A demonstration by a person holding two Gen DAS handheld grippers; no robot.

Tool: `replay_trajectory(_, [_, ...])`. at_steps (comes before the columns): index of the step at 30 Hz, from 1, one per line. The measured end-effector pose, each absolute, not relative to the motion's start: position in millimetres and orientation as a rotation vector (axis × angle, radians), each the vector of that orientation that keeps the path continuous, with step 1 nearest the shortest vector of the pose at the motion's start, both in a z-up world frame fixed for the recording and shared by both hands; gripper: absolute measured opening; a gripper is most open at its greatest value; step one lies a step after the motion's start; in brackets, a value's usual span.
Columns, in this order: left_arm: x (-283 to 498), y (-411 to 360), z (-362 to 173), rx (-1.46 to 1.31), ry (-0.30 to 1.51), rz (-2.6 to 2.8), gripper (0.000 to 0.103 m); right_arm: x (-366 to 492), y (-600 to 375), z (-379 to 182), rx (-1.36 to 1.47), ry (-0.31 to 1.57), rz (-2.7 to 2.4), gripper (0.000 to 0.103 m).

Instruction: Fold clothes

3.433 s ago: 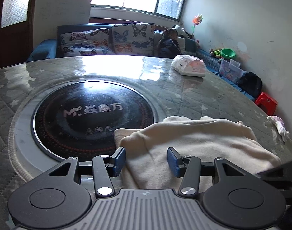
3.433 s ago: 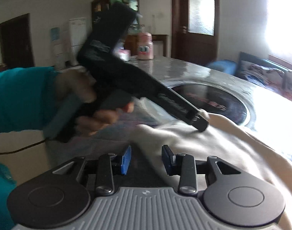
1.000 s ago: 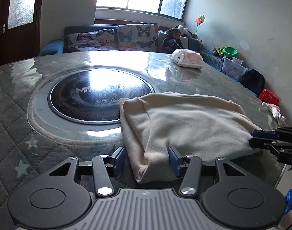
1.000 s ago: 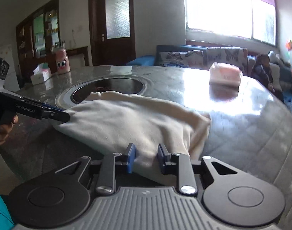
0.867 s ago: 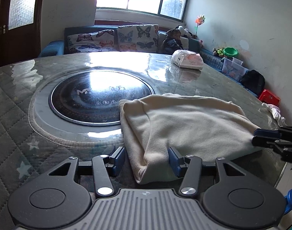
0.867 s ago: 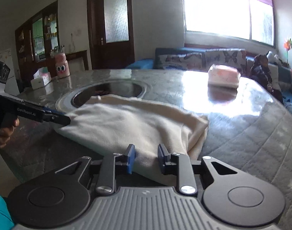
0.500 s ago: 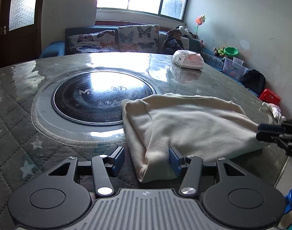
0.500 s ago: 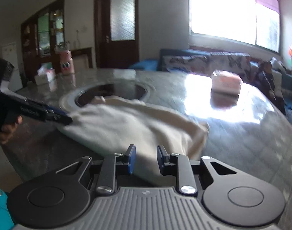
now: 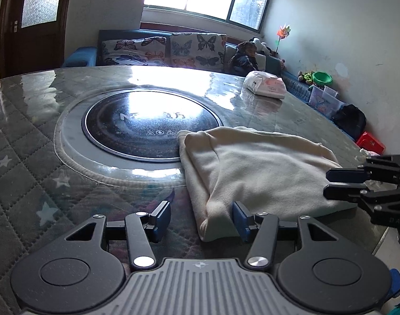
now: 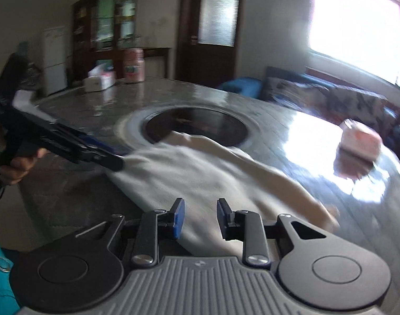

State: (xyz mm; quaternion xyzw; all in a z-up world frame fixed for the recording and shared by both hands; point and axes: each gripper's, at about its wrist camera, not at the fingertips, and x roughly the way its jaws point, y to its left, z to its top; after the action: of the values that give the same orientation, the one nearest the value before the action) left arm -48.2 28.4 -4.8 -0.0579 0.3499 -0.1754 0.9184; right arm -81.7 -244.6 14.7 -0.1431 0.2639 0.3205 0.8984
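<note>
Here, soft cream fleece garment on glossy round table; left gripper open; right gripper opening around it

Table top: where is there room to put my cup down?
Bare spots: the quilted grey table left of the round black cooktop, and behind it toward the pink-and-white tissue pack. Crowded: the near right, under the folded cream cloth.
</note>
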Motion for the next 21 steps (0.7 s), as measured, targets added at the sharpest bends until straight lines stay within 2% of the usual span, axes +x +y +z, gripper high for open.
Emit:
replay_trajectory(5, [-53.0,40.7,0.1,-0.139,0.716,-0.338,0.056,-80.6,-205.9,16.9,-0.397,0.529,0.798,0.034])
replay_trajectory(11, [-54.9,61.0,8.8,-0.160,0.702,-0.271,0.057,-81.7,-162.6,15.1,-0.512,0.495,0.918,0.035])
replay_trajectory(19, [-44.7,78.1,17.4,-0.282,0.704,-0.244,0.068,-79.8,-122.6,-5.6,-0.645,0.507,0.899,0.035])
replay_trajectory(20, [-42.8,77.9,17.6,-0.298,0.707,-0.248,0.069,-79.9,-121.6,-6.3,-0.648,0.507,0.890,0.033])
replay_trajectory(21, [-40.6,76.5,17.2,-0.314,0.713,-0.256,0.070,-79.7,-121.9,-6.0,-0.642,0.510,0.881,0.025])
